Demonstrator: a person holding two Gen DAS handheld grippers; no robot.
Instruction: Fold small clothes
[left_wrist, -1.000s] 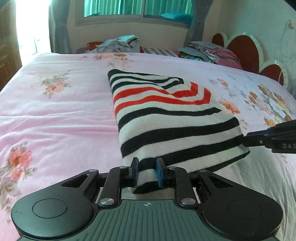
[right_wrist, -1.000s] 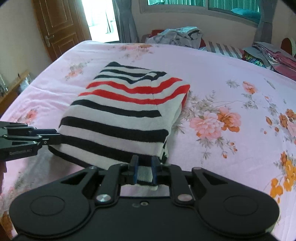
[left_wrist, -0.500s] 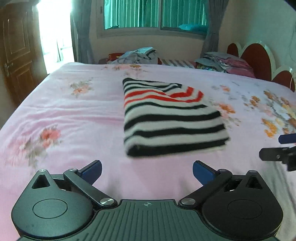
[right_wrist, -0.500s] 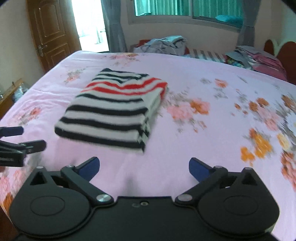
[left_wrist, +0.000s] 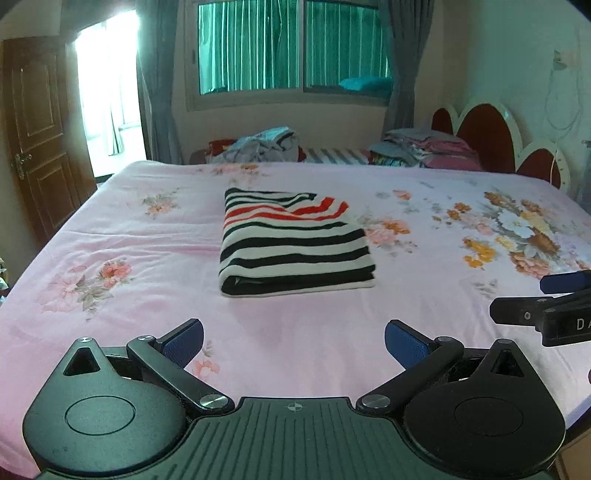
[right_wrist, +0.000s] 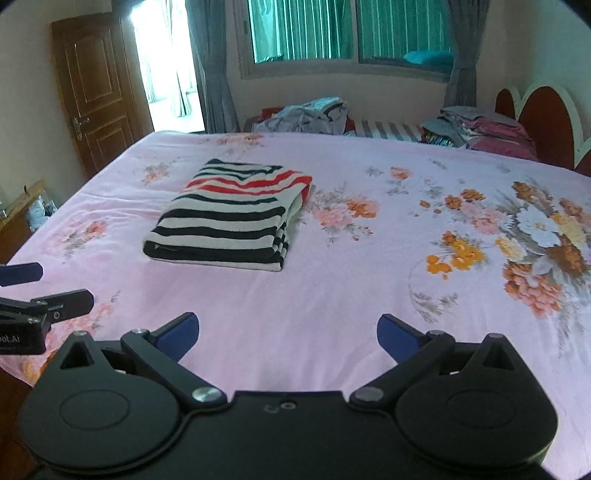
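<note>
**Now folded: striped garment lies ahead of both tools**

Now the striped knit garment (left_wrist: 295, 251) lies as a compact folded packet on the pink floral bedsheet (left_wrist: 110, 229), roughly mid-bed, with nothing touching it. Its black-and-white bands face the cameras and the red bands sit at the far end, toward the window. A rounded fold edge runs along the near side; the stacked layers show on the packet's right side in the right wrist view.

Both tools hover over the near part of the bed, well apart from the cloth. The left tool (left_wrist: 293, 341) has its blue pads spread wide and holds nothing; the right tool (right_wrist: 288, 332) is likewise spread and empty. Each shows at the edge of the other's view.

The relation that matters — the packet sits straight ahead of the left tool and ahead and to the left of the right tool, so the left one looks the nearer and better lined up. The packet's long axis seems to run away from the tools toward the window, though fisheye distortion makes that hard to judge.

By the look of it this piece is finished. The likely next call is either to move it aside or to fetch another item from the heap of clothes (right_wrist: 310, 114) beyond the far edge of the bed — a long reach past the folded piece, which a low tool could drag open.
</note>
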